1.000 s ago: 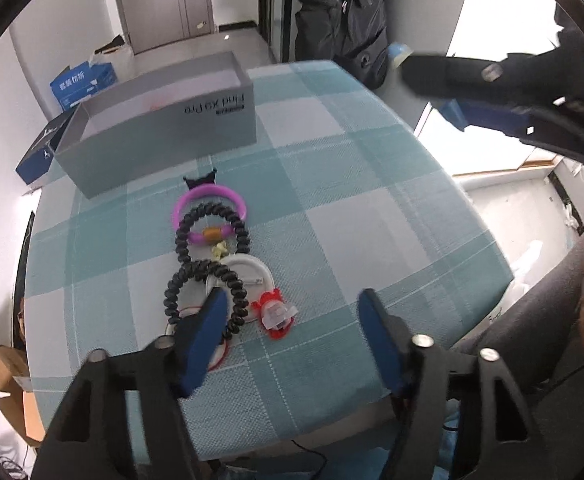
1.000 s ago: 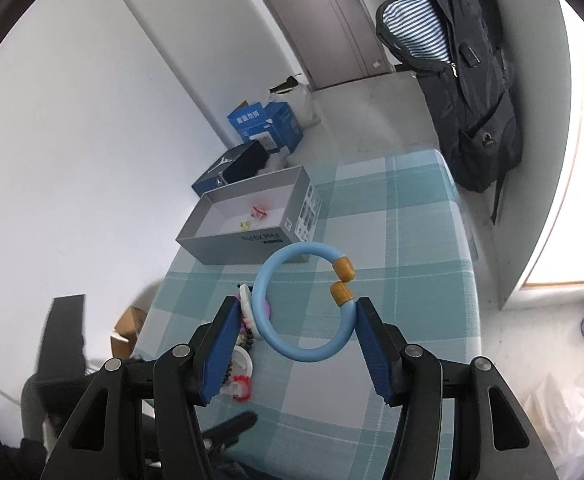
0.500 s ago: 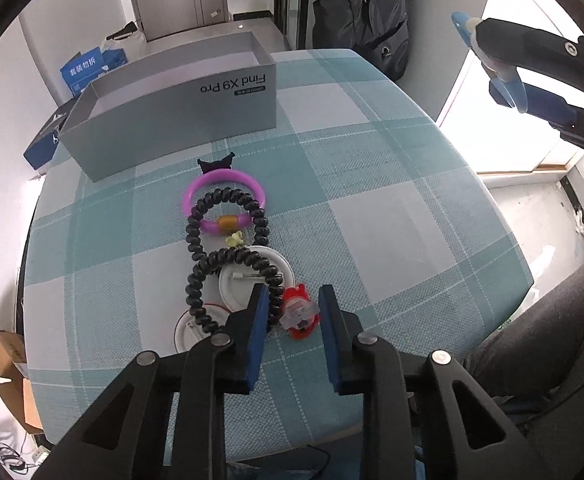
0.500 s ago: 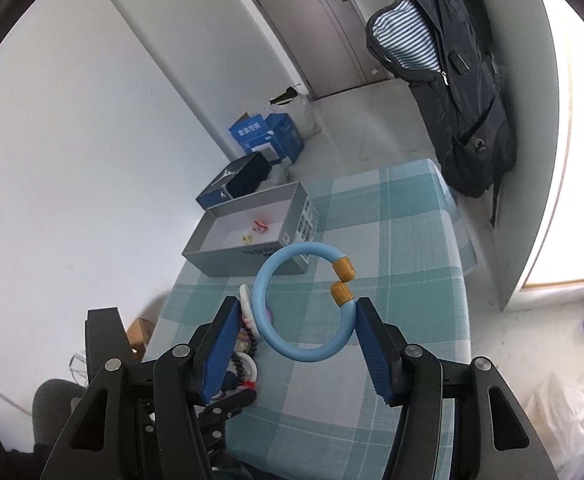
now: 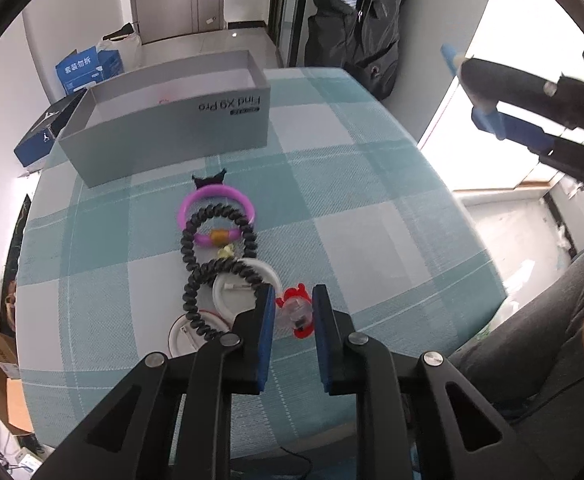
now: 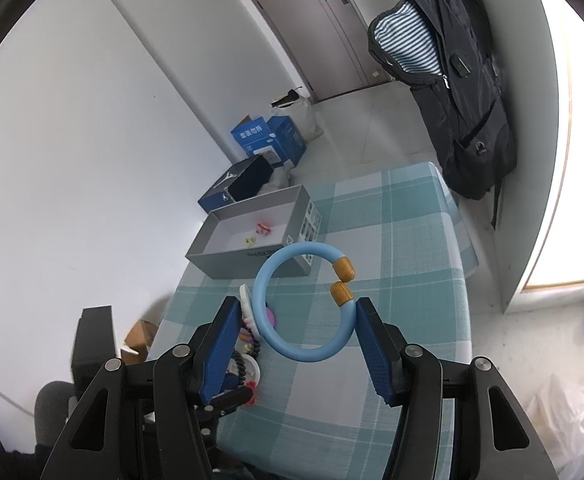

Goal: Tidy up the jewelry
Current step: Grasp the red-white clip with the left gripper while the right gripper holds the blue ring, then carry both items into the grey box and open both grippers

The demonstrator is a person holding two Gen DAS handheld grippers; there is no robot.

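On the checked tablecloth lies a small red charm [image 5: 295, 312]. My left gripper [image 5: 292, 308] has it between its blue pads; the jaws are closing and the pads touch both sides. Just behind lie two black spiral hair ties [image 5: 190, 292], white discs [image 5: 228, 292] and a purple bracelet [image 5: 196, 204]. My right gripper [image 6: 297, 304] hovers high over the table, shut on a light blue bracelet [image 6: 304, 354] with two gold end caps. An open grey box [image 5: 164, 136] stands at the table's far side with small red and yellow pieces [image 6: 263, 229] inside.
The table's edge [image 5: 484, 280] drops off to the right, where a person's leg [image 5: 540, 320] shows. A dark jacket [image 6: 464, 92] hangs on the wall behind. Blue cartons [image 6: 268, 140] sit on the floor beyond the box.
My left gripper's jaws have come together from wide apart onto the red charm. The right gripper keeps the blue bracelet and has hardly moved.
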